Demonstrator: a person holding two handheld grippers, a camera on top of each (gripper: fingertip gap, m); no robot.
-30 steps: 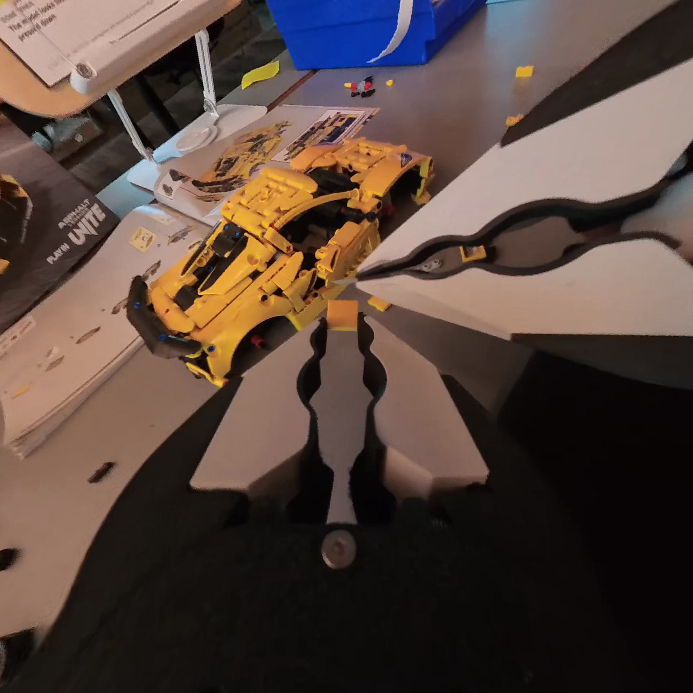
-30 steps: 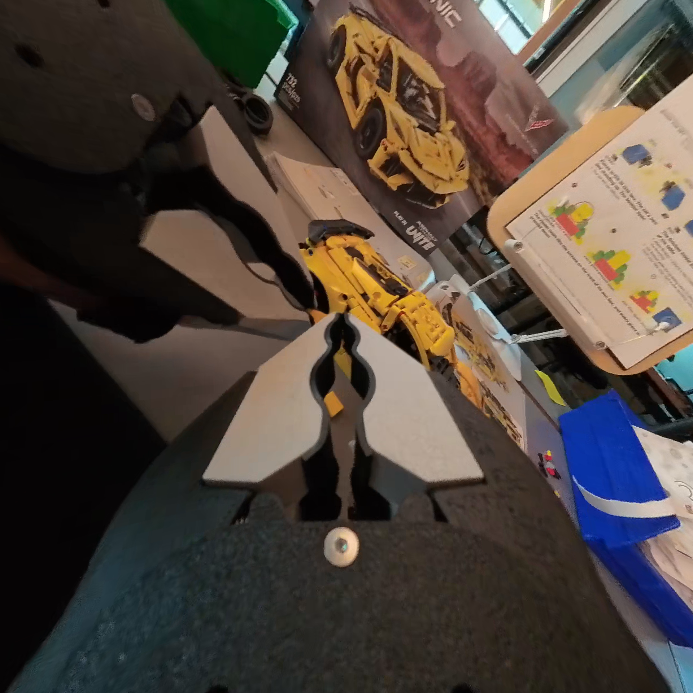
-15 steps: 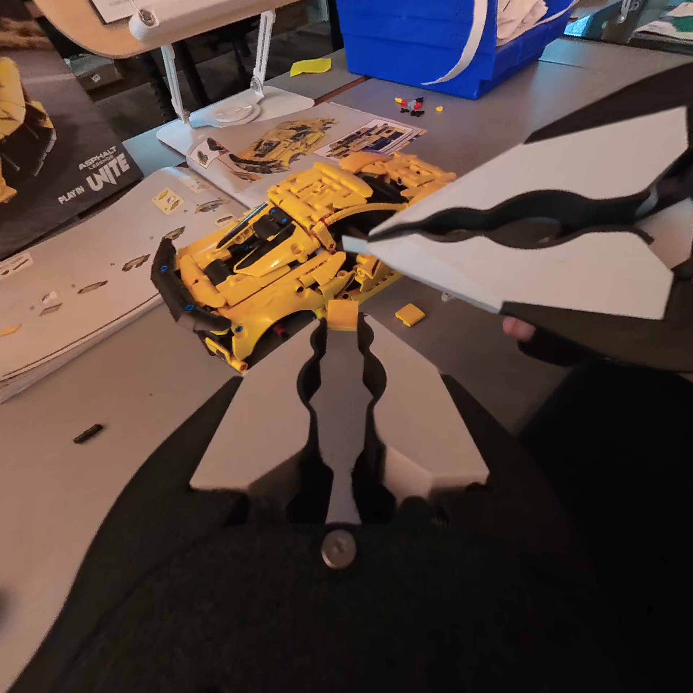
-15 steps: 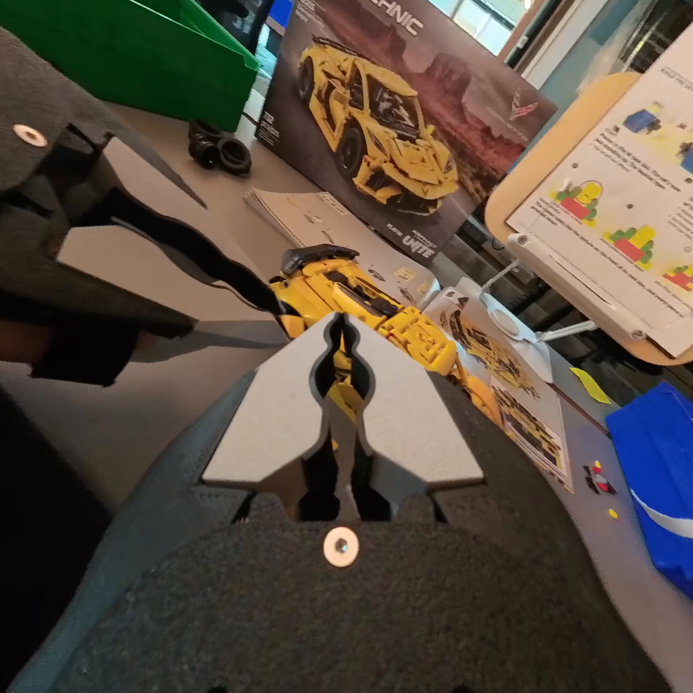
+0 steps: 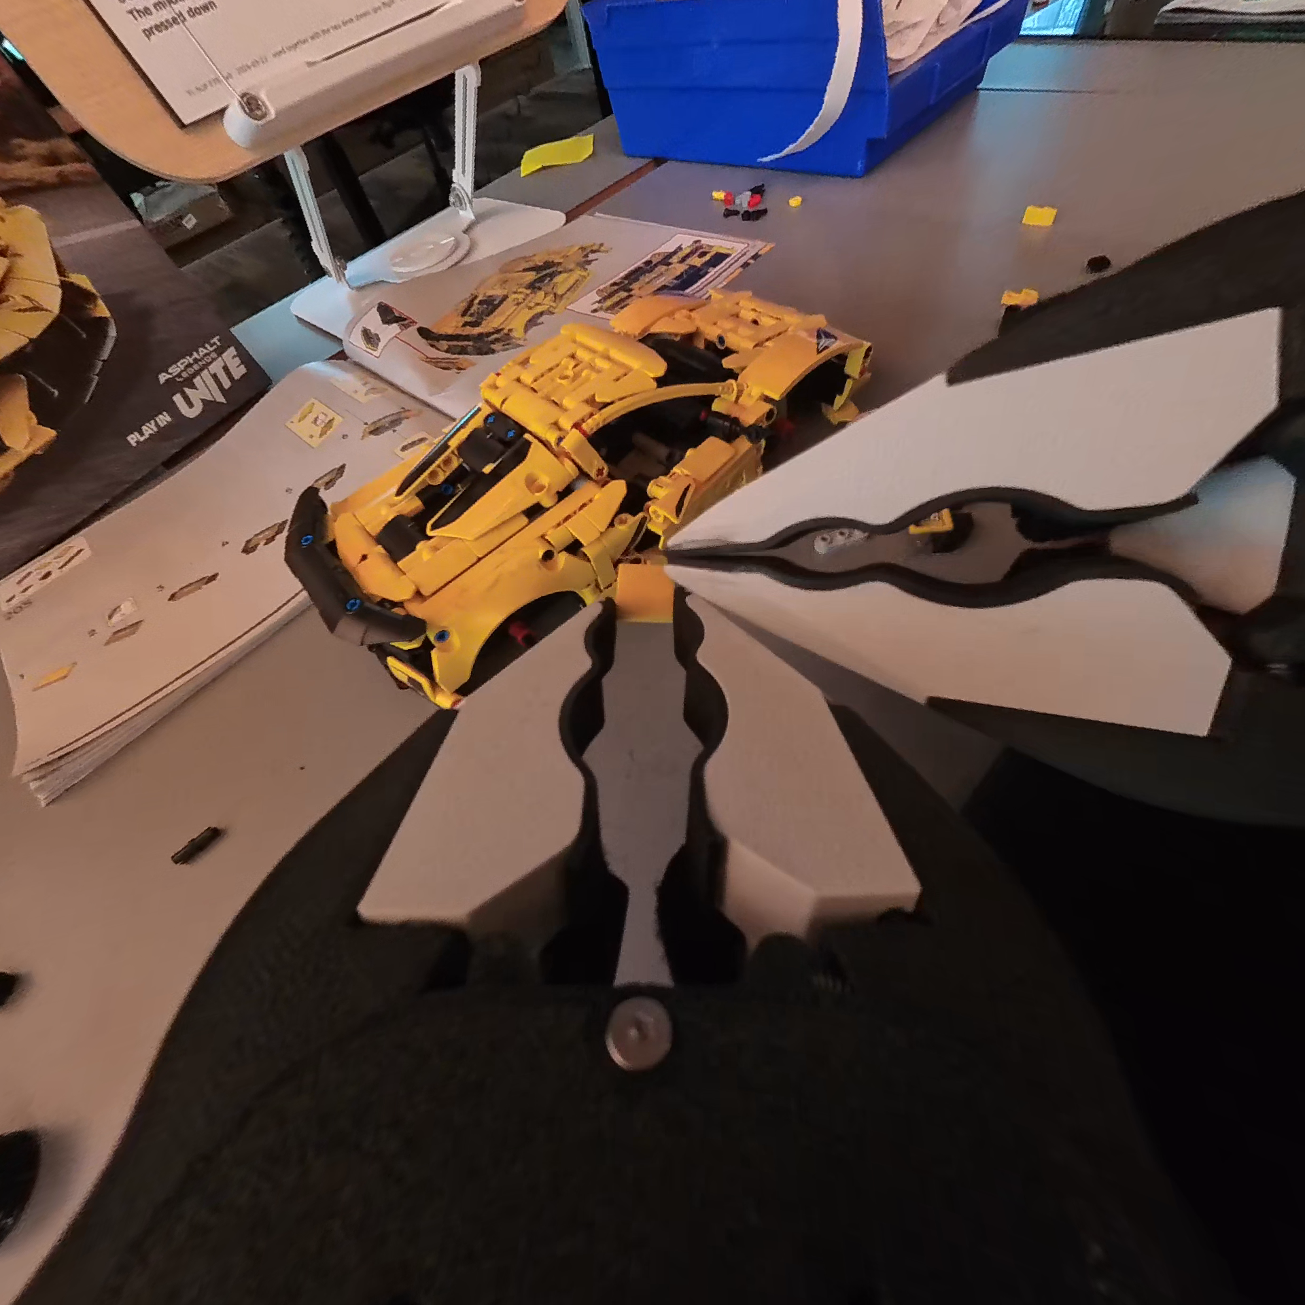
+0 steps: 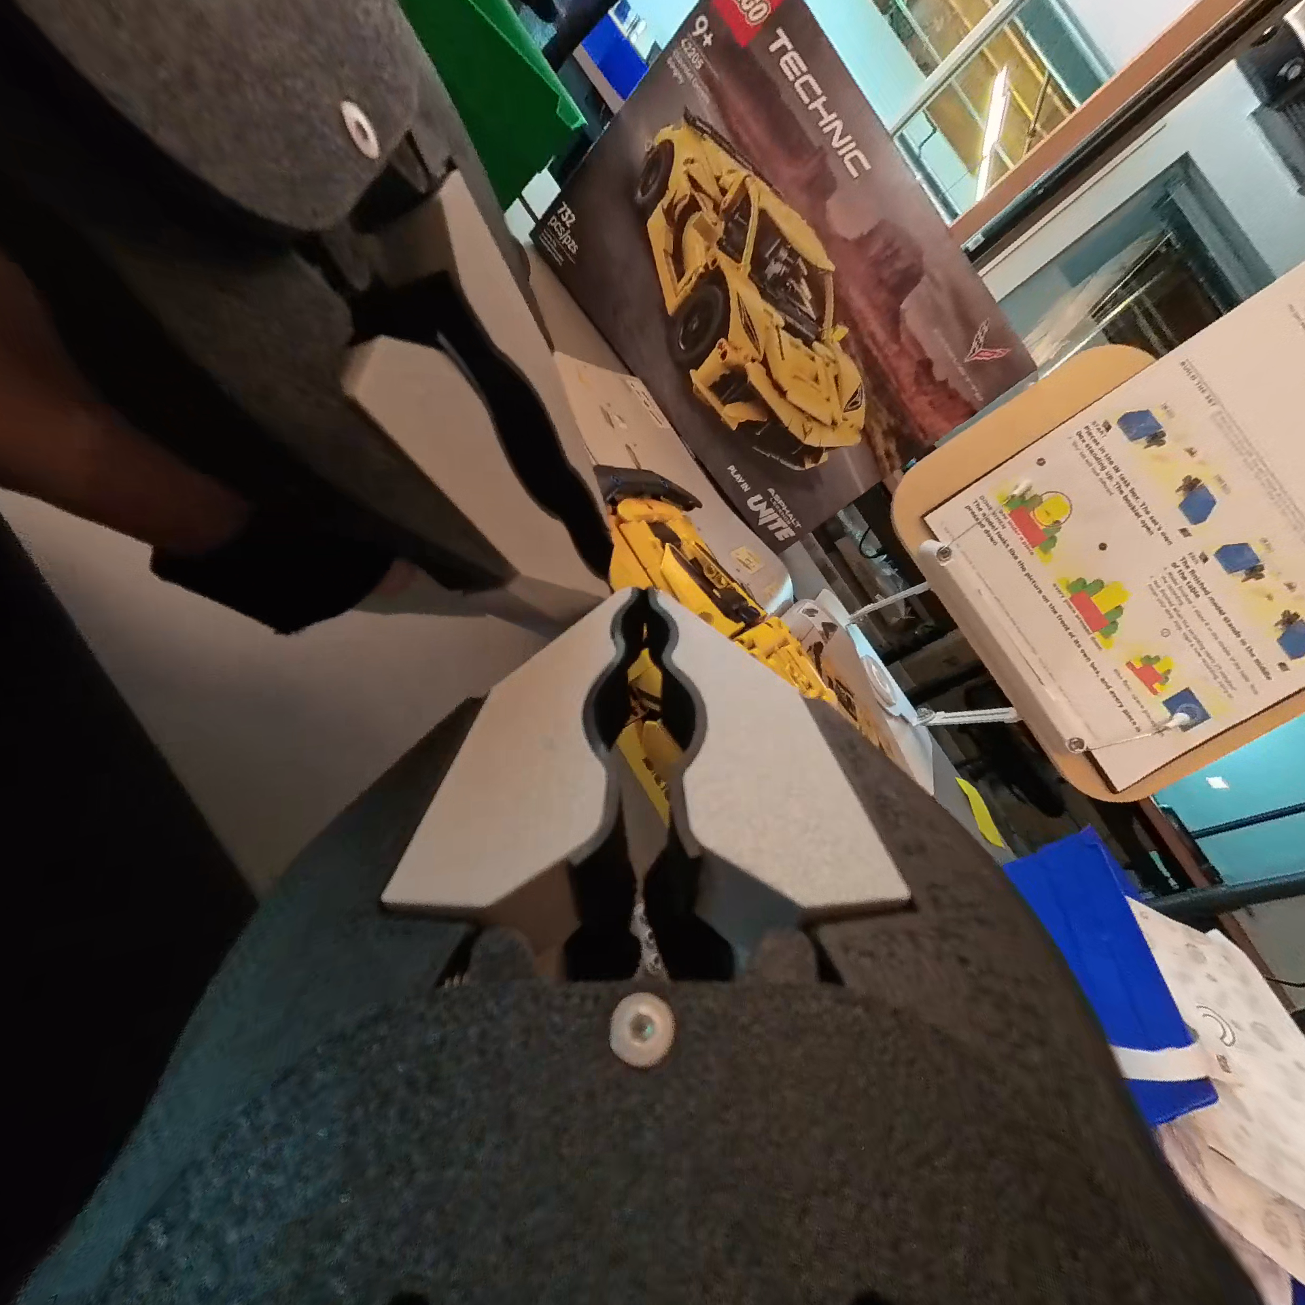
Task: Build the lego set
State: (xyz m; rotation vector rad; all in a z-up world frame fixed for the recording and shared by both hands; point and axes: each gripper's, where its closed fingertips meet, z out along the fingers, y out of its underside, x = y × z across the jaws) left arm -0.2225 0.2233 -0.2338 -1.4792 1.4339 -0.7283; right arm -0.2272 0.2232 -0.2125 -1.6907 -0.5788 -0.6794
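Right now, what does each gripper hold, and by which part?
The left gripper pinches a small yellow piece by its near edge, at the fingertips. The right gripper is shut with nothing visible between its tips.

Car model [image 5: 565,487] on bench [image 5: 918,233] just ahead of left tool [image 5: 642,600]; booklet [image 5: 162,586] left, bin [image 5: 741,78] far behind

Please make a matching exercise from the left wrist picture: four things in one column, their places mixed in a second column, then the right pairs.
1 yellow brick-built car
2 blue plastic bin
3 small black pin
4 small flat yellow piece

A held in the left tongs
B far back on the grey table
C centre, right of the white instruction booklets
D alone on bare table, near left

Pairs: 1-C, 2-B, 3-D, 4-A
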